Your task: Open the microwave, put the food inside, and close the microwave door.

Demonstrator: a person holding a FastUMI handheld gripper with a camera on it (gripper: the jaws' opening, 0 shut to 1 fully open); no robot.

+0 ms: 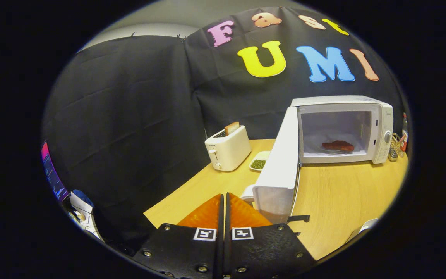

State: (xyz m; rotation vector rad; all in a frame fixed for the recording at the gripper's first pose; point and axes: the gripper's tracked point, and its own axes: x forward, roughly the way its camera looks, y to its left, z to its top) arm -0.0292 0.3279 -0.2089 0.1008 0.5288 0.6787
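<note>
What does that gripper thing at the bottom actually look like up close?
The gripper has two wedge-shaped fingers that taper to a point, closed side by side with nothing between them. Each sits on a black textured plate fixed with silver screws, and each plate carries a small square black-and-white marker.
</note>
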